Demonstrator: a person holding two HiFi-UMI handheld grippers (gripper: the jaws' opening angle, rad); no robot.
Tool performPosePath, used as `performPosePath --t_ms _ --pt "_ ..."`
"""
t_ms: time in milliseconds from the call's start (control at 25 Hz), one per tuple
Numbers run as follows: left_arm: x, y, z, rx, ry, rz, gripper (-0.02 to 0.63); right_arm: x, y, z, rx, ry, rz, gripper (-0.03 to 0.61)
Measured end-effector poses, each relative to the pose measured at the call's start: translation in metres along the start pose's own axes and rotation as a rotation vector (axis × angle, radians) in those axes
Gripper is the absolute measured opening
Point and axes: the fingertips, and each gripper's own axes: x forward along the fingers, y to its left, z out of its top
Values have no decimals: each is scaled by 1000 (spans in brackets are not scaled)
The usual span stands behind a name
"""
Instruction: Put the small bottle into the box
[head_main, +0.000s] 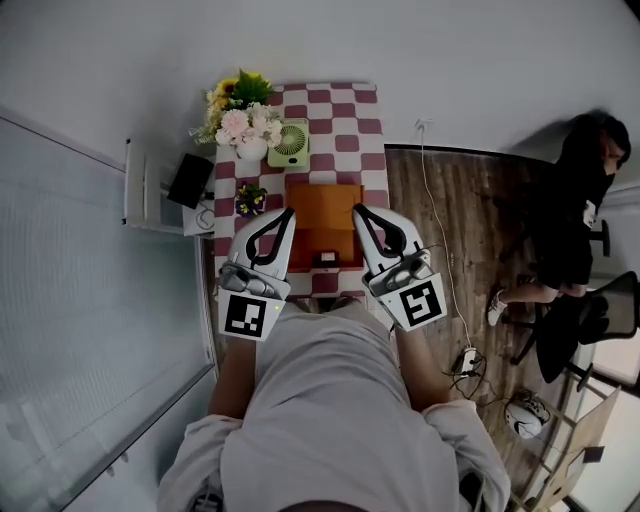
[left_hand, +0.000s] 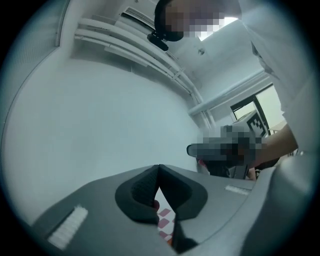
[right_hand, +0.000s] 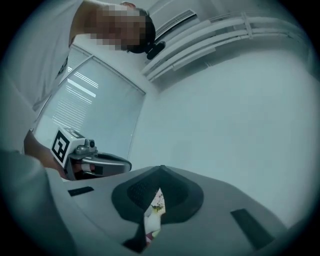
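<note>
An open orange-brown box (head_main: 322, 225) sits in the middle of a small table with a red and white checked cloth (head_main: 345, 120). A small dark object (head_main: 326, 260) lies at the box's near edge; it is too small to tell whether it is the bottle. My left gripper (head_main: 290, 212) hangs over the box's left side and my right gripper (head_main: 357, 210) over its right side. Both are shut, tips together, with nothing between them. The left gripper view (left_hand: 159, 168) and right gripper view (right_hand: 161, 169) show mostly wall and ceiling.
At the table's far end stand a vase of flowers (head_main: 240, 118) and a green fan (head_main: 290, 143). A small flower pot (head_main: 250, 198) is left of the box. A white shelf (head_main: 150, 190) stands at the left. A person (head_main: 580, 200) sits at the right on the wooden floor.
</note>
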Motion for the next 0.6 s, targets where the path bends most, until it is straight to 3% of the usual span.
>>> performPosePath --t_ms 120,200,360,600 --pt "2 0 11 -256 -93 -1 -3 -2 -8 -14 38 41 -23 -1" --pt "0 -3 12 -361 -150 -39 -3 -6 -9 -22 44 68 -32 -2" --pt "-6 -5 21 -355 -228 -46 -3 -4 -2 -19 27 69 -11 -2" --pt "-9 9 18 -308 -192 25 -5 6 3 -2 -5 30 4 -2"
